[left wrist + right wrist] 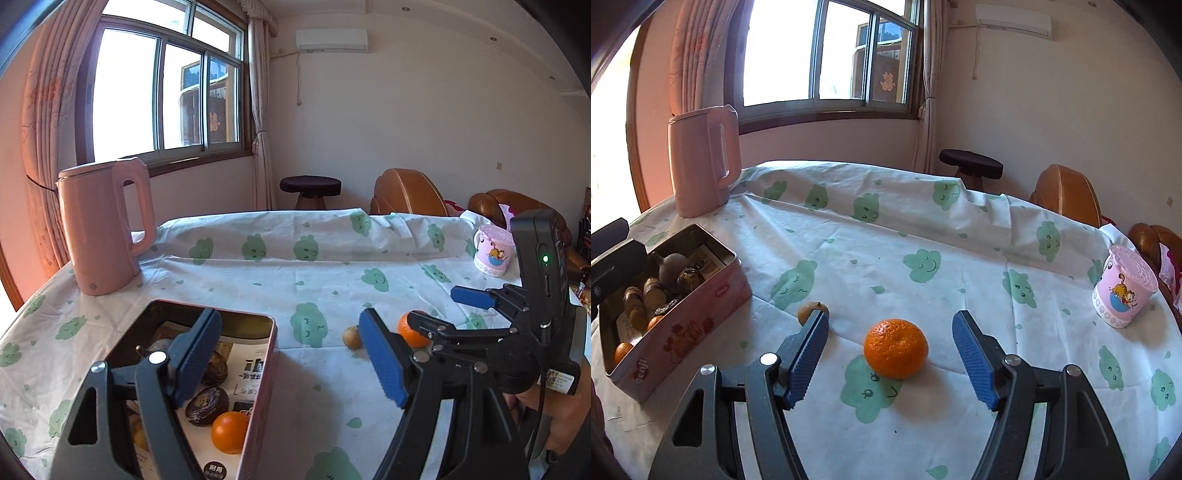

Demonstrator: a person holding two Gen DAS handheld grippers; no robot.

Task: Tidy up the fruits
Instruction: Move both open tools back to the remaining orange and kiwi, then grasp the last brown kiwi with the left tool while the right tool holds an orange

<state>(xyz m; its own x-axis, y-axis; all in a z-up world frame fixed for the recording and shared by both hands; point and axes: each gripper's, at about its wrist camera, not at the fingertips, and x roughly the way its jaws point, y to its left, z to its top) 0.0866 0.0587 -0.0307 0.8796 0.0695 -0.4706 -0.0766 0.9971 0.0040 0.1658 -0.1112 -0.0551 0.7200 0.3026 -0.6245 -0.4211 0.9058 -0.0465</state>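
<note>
Looking along the left gripper (291, 354), its blue-padded jaws are seen standing wide apart with nothing held between them. The left finger (195, 354) hangs over the open pink tin (258, 398), in which dark wrinkled fruits (202, 405) and a small orange (229, 432) are lying on printed paper. Past the right finger, a small yellowish fruit (351, 336) is seen on the cloud-printed tablecloth (258, 280), and just to its right a mandarin (412, 332) is partly hidden by the right gripper (424, 302), which is held in a hand (554, 413) at the lower right. A pink kettle (105, 229) is set upright at the far left of the table, and a pink lidded cup (493, 254) at the far right.

In the right wrist view, the right gripper (890, 354) is shown with its jaws spread wide. The mandarin (896, 349) sits on the cloth between the two fingers, touched by neither pad. The yellowish fruit (809, 312) lies just behind the tip of the left finger. The tin (683, 325) is placed well to the left, filled with dark fruits and two small oranges (624, 350) near its front end. The kettle (701, 162) is seen behind the tin, and the cup (1123, 295) stands at the right edge.
</note>
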